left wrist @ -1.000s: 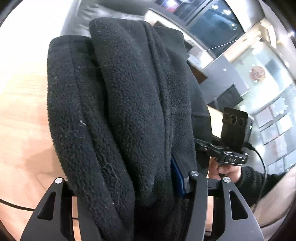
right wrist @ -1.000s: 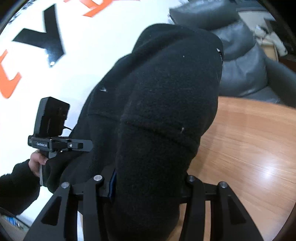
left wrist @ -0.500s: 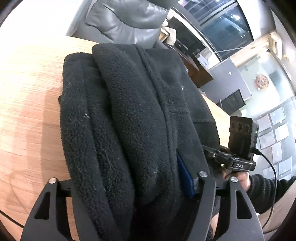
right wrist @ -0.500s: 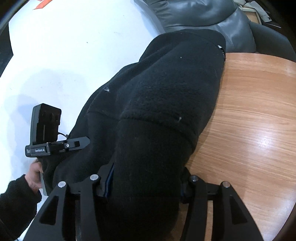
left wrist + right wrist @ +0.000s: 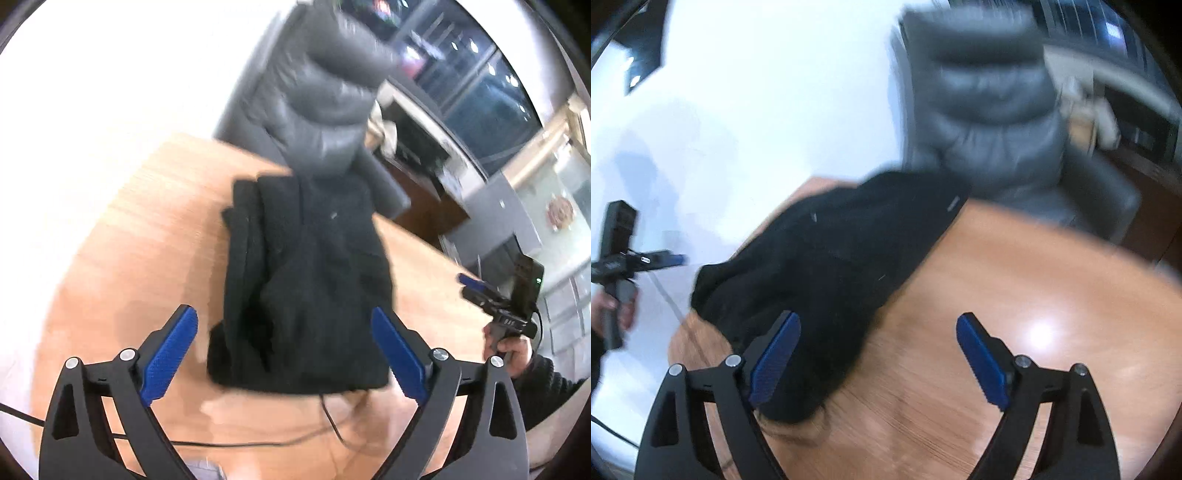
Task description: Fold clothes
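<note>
Both the left gripper point(image 5: 284, 354) and right gripper point(image 5: 879, 358) have fingers spread wide, holding nothing; the folded black fleece point(image 5: 306, 280) lies on the table point(image 5: 140, 236).

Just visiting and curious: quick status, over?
Left gripper and right gripper: jaws wide open, empty. Black fleece garment lies folded on the wooden table. Thin black cable near its front edge.

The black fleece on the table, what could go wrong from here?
The black fleece lies bunched, its layers uneven, so the fold may slump open. Its far end sits at the table edge by the grey chair and might slide off. A cable runs near the left gripper and could snag.
</note>
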